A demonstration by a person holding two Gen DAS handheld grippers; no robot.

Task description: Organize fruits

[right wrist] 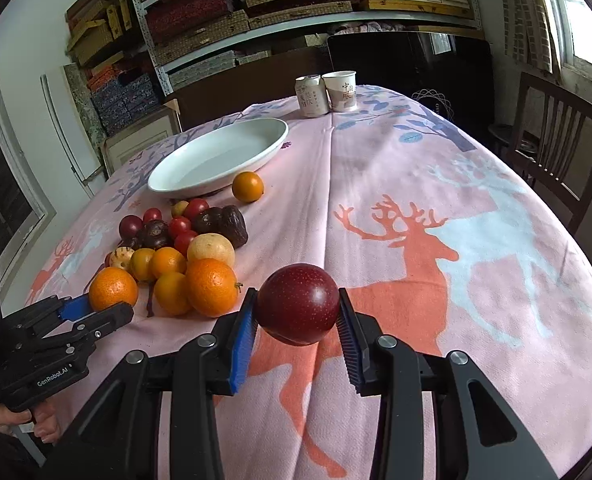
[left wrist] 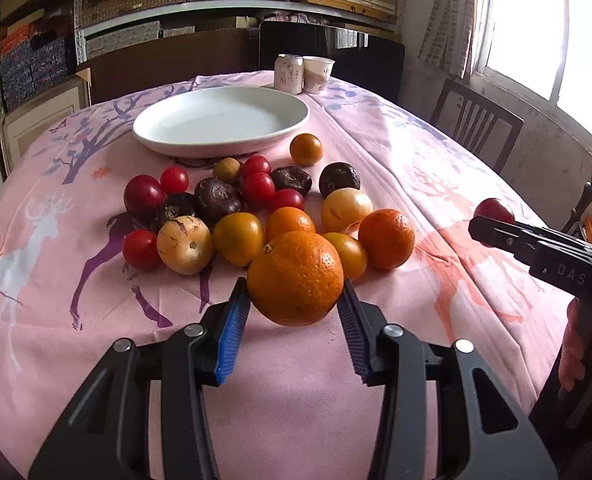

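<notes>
My left gripper (left wrist: 294, 282) has a large orange (left wrist: 295, 279) between its blue pads, both pads touching the peel, just in front of the fruit pile (left wrist: 236, 208). The pile holds oranges, yellow fruits, red tomatoes and dark purple fruits on the pink cloth. My right gripper (right wrist: 297, 293) is shut on a dark red plum (right wrist: 297, 304) above the deer print, to the right of the pile. In the right wrist view the left gripper (right wrist: 104, 308) with its orange (right wrist: 113, 288) is at the left. A white oval plate (left wrist: 156, 142) lies empty behind the pile.
A can (left wrist: 289, 73) and a paper cup (left wrist: 317, 74) stand at the table's far edge. One small orange (left wrist: 306, 149) lies apart beside the plate. A wooden chair (right wrist: 556, 140) stands at the right, and shelves of boxes fill the back wall.
</notes>
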